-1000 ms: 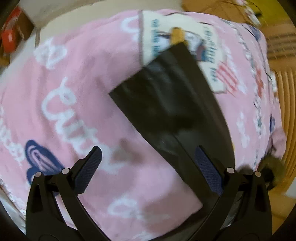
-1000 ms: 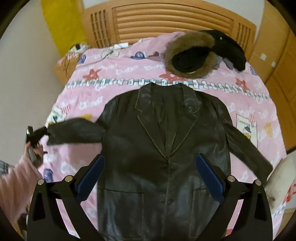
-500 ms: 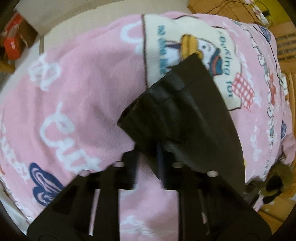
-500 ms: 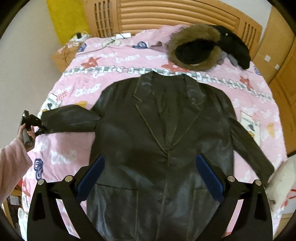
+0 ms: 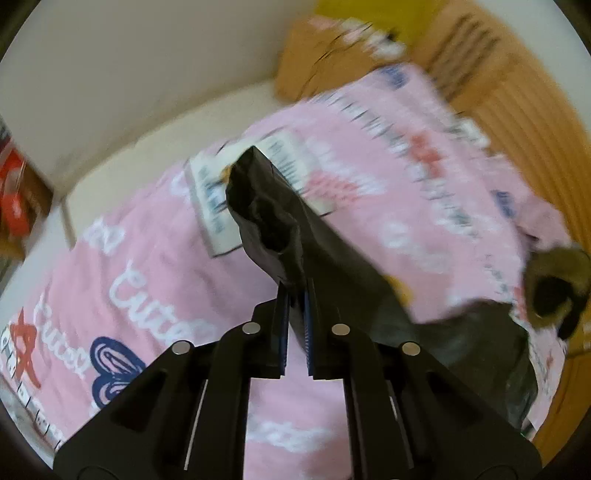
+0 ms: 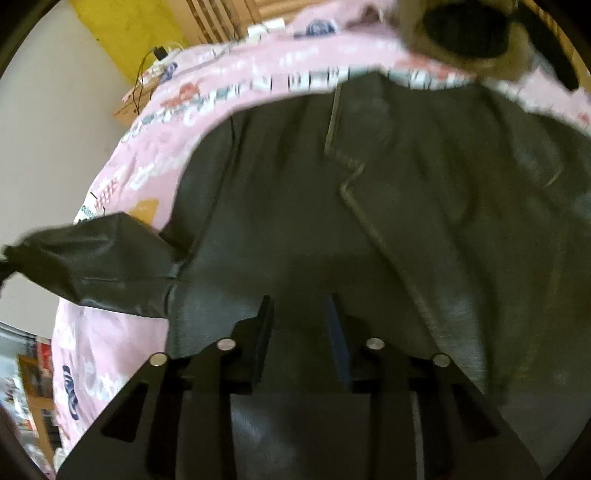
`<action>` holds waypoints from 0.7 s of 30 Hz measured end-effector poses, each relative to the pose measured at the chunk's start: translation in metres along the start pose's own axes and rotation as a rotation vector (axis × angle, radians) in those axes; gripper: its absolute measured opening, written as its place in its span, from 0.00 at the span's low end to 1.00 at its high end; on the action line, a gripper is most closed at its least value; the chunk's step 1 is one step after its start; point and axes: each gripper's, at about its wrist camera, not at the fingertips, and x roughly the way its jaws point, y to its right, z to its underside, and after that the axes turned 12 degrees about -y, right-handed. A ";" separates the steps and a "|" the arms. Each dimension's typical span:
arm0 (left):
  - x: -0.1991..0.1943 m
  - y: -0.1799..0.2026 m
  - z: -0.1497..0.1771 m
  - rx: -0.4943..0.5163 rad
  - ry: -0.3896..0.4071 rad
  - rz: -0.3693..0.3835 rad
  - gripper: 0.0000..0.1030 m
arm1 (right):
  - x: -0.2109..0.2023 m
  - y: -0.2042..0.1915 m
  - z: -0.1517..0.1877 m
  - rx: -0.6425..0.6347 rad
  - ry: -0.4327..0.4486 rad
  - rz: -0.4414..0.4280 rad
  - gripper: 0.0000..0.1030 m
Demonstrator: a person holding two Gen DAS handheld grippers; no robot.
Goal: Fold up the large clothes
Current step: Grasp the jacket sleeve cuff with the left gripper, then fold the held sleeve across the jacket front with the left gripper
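Note:
A dark leather jacket [image 6: 369,221] lies front-up on a pink blanket [image 6: 155,162]. My left gripper [image 5: 296,295] is shut on the cuff end of the jacket's sleeve [image 5: 273,221] and holds it lifted off the blanket [image 5: 129,258]. The lifted sleeve also shows at the left of the right wrist view [image 6: 96,266]. My right gripper [image 6: 301,306] is low over the jacket's lower front, its jaws partly closed with a gap between them; I cannot tell whether they pinch leather.
A fur-trimmed dark hood [image 6: 465,33] lies at the head of the bed, also in the left wrist view [image 5: 554,284]. A wooden headboard [image 5: 517,92] and a bedside table with cables [image 6: 147,85] stand behind. The wall [image 5: 110,74] runs along the bed's left side.
My left gripper closed on the sleeve cuff and lifted it. My right gripper dropped close to the jacket front and its jaws narrowed from wide open.

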 end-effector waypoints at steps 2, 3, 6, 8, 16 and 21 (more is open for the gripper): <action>-0.026 0.027 0.025 0.073 0.069 0.052 0.06 | 0.017 0.002 0.003 0.010 -0.036 0.037 0.27; -0.040 0.041 0.040 0.120 0.101 0.072 0.06 | 0.025 0.003 0.007 0.018 -0.054 0.039 0.27; -0.073 0.084 0.085 0.277 0.181 0.134 0.06 | 0.036 -0.005 0.016 -0.036 -0.044 0.110 0.27; -0.084 0.113 0.113 0.377 0.211 0.155 0.06 | 0.038 -0.007 0.014 -0.054 -0.049 0.129 0.27; -0.082 0.226 0.206 0.658 0.203 0.239 0.06 | -0.002 0.053 0.013 0.055 -0.038 -0.041 0.27; -0.057 0.291 0.261 0.772 0.151 0.289 0.06 | -0.066 0.139 0.023 0.108 0.074 0.023 0.27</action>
